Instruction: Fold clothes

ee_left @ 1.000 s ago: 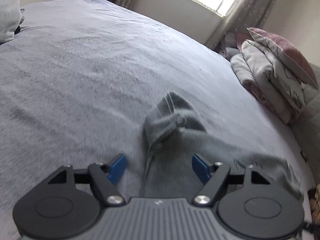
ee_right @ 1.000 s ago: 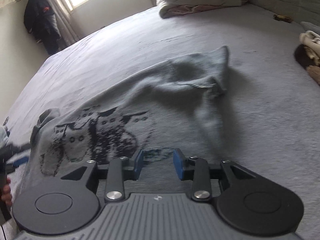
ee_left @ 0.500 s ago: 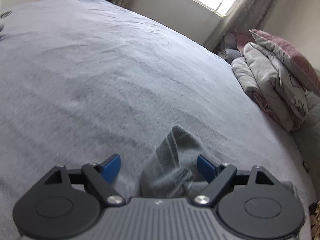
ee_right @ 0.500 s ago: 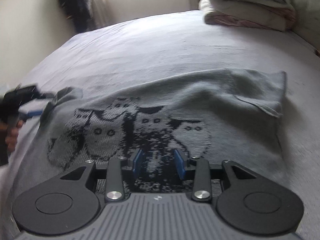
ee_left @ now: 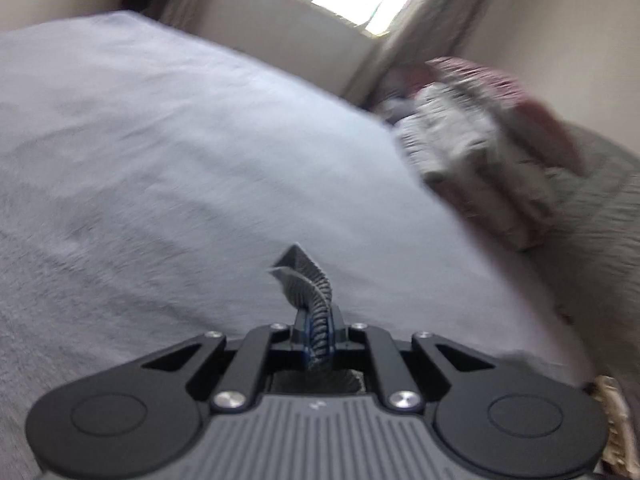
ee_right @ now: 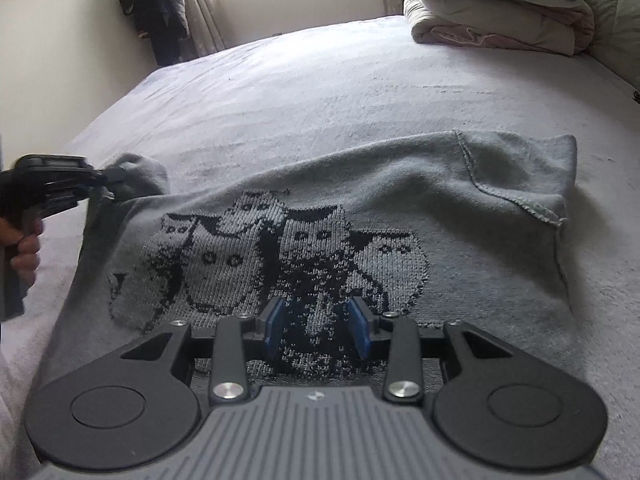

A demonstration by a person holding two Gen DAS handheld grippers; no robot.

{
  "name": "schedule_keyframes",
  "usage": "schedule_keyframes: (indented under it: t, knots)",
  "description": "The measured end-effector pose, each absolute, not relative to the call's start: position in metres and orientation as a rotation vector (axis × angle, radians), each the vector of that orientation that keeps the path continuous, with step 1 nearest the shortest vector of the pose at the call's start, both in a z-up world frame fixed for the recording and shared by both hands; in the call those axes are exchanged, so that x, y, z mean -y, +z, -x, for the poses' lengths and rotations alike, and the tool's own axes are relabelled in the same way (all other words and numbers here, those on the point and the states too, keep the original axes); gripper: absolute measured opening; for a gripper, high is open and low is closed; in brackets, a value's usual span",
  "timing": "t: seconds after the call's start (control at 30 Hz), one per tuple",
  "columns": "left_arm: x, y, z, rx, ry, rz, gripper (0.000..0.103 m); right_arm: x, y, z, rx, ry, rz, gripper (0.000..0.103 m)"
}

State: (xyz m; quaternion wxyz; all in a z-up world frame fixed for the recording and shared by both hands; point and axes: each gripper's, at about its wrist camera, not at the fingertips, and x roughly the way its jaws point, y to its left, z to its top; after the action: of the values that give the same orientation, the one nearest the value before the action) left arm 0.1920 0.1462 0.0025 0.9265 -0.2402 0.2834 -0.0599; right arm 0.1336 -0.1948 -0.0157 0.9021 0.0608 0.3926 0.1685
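A grey knitted sweater (ee_right: pixel 400 208) with a dark owl pattern lies spread on the bed (ee_right: pixel 360 80). In the left wrist view my left gripper (ee_left: pixel 316 320) has its jaws closing tight, pads pressed on a ribbed grey cuff (ee_left: pixel 306 284) that curls up out of them. The right wrist view shows the same left gripper (ee_right: pixel 106 184) at the sweater's left corner, lifting that corner, with a hand (ee_right: pixel 24 248) on its handle. My right gripper (ee_right: pixel 317 328) hovers over the sweater's near edge, blue pads apart, with only the flat print showing between them.
A folded duvet and pillows (ee_right: pixel 492 12) are stacked at the far right of the bed, blurred in the left wrist view (ee_left: pixel 472 148). A dark coat (ee_right: pixel 160 8) hangs in the far left corner by the window. A brown item (ee_left: pixel 612 408) lies at the bed's right edge.
The left gripper's jaws went from wide apart around the cuff to clamped on it, and it lifted. The right gripper slid over the owl print, then held still.
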Motion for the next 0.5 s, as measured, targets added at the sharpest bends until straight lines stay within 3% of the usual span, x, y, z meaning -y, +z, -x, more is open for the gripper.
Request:
schedule_keyframes:
  t: [0.23, 0.5]
  knots:
    - [-0.097, 0.023, -0.128, -0.589, -0.305, 0.430, 0.008, 0.205, -0.007, -0.124, -0.814, 0.352, -0.178, 0.039]
    - [-0.052, 0.000, -0.078, -0.676, -0.390, 0.405, 0.008, 0.213, 0.003, -0.109, -0.807, 0.372, -0.221, 0.039]
